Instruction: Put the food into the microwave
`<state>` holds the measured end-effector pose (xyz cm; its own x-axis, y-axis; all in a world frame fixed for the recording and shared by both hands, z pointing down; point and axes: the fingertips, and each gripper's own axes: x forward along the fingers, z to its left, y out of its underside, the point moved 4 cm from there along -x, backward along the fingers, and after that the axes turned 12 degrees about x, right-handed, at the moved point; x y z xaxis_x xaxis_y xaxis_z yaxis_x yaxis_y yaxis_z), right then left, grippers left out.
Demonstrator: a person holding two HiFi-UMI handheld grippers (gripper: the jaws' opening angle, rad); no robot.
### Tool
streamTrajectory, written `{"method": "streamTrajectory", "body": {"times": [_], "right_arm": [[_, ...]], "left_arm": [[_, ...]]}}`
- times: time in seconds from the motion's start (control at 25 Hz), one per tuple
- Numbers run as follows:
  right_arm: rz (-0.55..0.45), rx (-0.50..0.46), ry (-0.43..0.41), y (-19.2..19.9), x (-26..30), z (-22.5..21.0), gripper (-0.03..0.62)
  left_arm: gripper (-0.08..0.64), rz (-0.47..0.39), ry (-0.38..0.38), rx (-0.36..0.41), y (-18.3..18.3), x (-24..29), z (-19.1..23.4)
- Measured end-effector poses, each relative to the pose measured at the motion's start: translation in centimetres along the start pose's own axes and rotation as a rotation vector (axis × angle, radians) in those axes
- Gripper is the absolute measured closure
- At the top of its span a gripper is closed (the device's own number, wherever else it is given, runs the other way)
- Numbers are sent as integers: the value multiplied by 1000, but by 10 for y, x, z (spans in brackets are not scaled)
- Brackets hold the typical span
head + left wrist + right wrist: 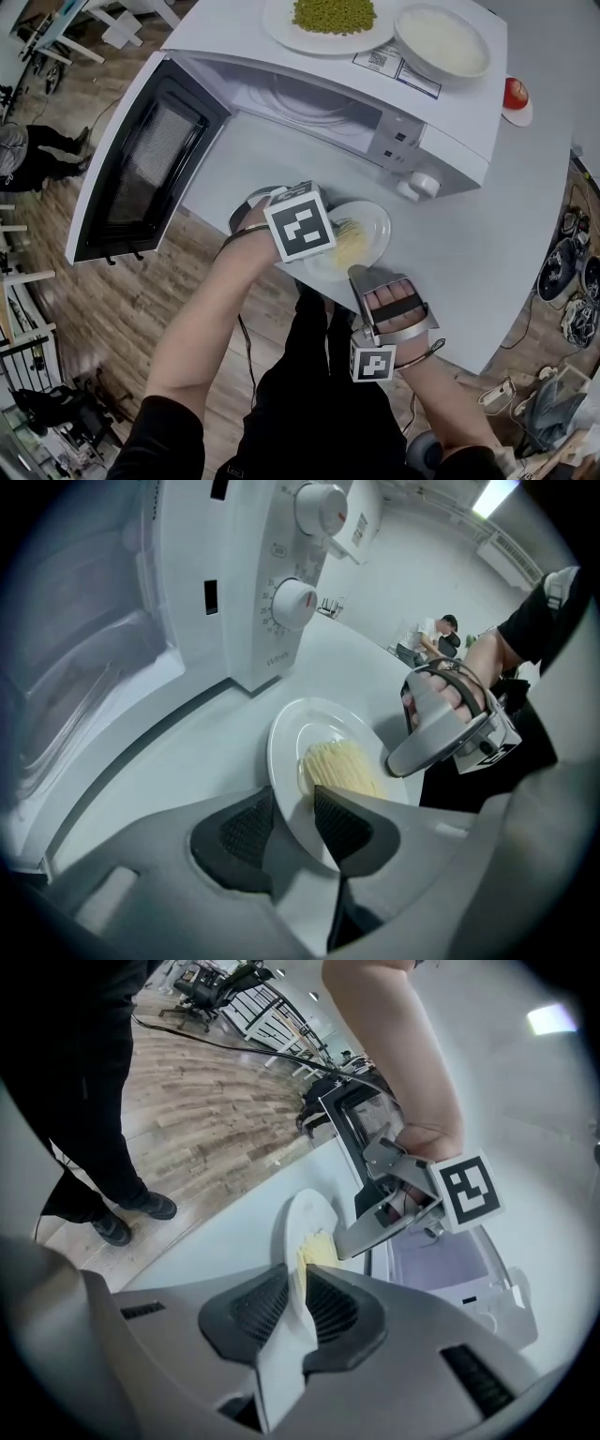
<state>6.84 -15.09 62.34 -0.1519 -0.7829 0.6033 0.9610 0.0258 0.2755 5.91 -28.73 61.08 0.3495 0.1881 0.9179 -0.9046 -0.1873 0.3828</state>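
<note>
A white plate (pixel 367 221) of yellow noodles (pixel 349 246) sits on the white table in front of the open microwave (pixel 309 103). My left gripper (pixel 314 261) is shut on the plate's left rim; in the left gripper view the plate (pixel 300 733) runs between its pads (pixel 342 822). My right gripper (pixel 361 275) is shut on the near rim; in the right gripper view the plate (pixel 302 1218) stands edge-on between its dark pads (pixel 328 1307). The microwave door (pixel 141 169) hangs wide open to the left. Its cavity holds only the glass turntable.
On top of the microwave stand a plate of green peas (pixel 333 19) and a bowl of rice (pixel 441 37). A red object (pixel 515 94) lies at the table's far right. The table edge (pixel 511 309) runs close on the right, with wooden floor below.
</note>
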Motion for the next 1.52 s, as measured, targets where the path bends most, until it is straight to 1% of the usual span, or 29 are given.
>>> {"method": "streamTrajectory", "body": {"times": [0.08,0.2,0.36,0.48,0.6,0.68,0.76,0.88,0.96,1.12,1.28,1.36,1.52], "right_arm": [[-9,-10,7,-3,1,-2,538],[-27,-24,23,-8,3,-2,538],[-33,-38,25,-12,4,0,555],[-28,-50,18,-14,6,0,568],[-22,-65,34,-14,9,0,565],[-22,-73,55,-14,8,1,565],[-29,-77,86,-13,6,0,565],[-43,-71,135,-12,2,-5,568],[-47,-70,153,-11,1,-7,569],[-46,-77,180,-8,-1,-11,569],[-40,-91,196,-4,-4,-19,569],[-39,-101,204,-4,-5,-22,569],[-58,-126,263,-11,-11,-32,569]], "left_arm": [[425,15,13,7,0,0,0],[425,30,8,20,-2,0,2],[425,33,10,-3,-1,0,0],[425,39,3,-5,1,0,1],[425,35,-23,-1,4,-2,4],[425,10,-70,-10,6,-9,6],[425,-16,-148,-21,8,-22,8],[425,2,-291,2,16,-43,6],[425,10,-377,19,20,-53,-2],[425,-16,-516,33,19,-69,-24],[425,-38,-611,64,15,-80,-48],[425,-55,-649,66,14,-86,-56],[425,-82,-692,62,19,-95,-69]]}}
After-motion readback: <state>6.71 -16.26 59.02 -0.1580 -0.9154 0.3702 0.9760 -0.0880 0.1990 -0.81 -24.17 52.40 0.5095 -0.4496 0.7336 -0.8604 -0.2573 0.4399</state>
